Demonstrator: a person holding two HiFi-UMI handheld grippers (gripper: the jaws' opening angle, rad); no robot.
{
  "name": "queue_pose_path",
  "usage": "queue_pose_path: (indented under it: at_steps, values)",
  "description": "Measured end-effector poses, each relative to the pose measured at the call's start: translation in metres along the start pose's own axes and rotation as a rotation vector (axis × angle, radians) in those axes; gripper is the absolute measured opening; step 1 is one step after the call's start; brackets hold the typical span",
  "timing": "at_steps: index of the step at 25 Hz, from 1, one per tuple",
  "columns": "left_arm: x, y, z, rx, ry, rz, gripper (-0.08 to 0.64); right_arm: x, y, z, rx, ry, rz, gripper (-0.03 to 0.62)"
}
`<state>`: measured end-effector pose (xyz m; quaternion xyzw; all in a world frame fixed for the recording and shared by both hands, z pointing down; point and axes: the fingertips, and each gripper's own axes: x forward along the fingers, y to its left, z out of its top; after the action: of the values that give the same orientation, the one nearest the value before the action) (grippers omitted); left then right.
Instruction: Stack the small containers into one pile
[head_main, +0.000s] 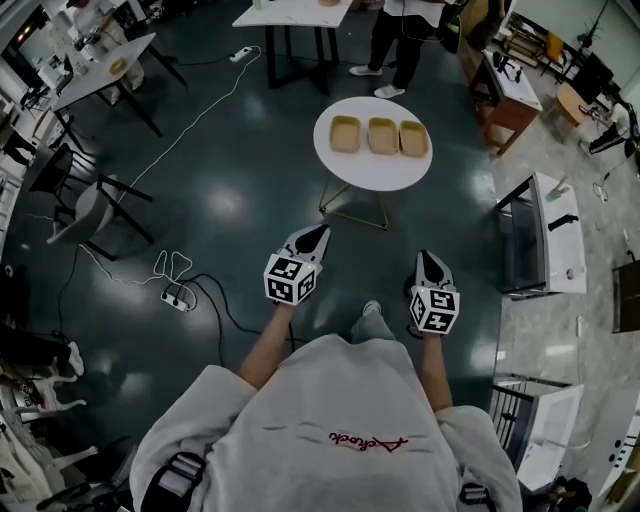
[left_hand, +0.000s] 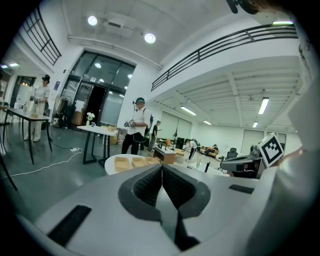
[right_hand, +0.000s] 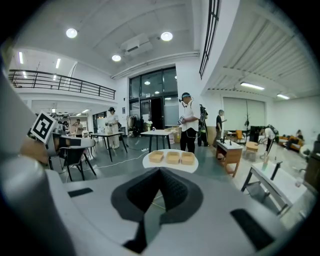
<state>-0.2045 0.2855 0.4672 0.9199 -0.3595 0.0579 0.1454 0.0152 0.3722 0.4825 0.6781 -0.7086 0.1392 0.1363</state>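
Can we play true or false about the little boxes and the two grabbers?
1. Three containers sit in a row on the round table. True.
2. The containers are already in one pile. False: none sits on another.
3. The left gripper holds a container. False: it is shut and empty.
4. The right gripper is shut with nothing in it. True.
5. Both grippers touch the table. False: they are well short of it.

We can read no word or number for certain. A short line of red script (head_main: 367, 441) crosses the back of the grey sweatshirt (head_main: 300, 400), upside down and too small to make out. The left marker cube (head_main: 291, 279) and right marker cube (head_main: 436, 310) carry only black-and-white square patterns.
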Motion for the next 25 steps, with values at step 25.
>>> queue_pose_path:
  at_steps: [25]
  values:
    - [0.084,0.017,0.012,0.013,0.022,0.002,0.011,0.071,-0.042,0.016,0.018,-0.012,0.030,0.018]
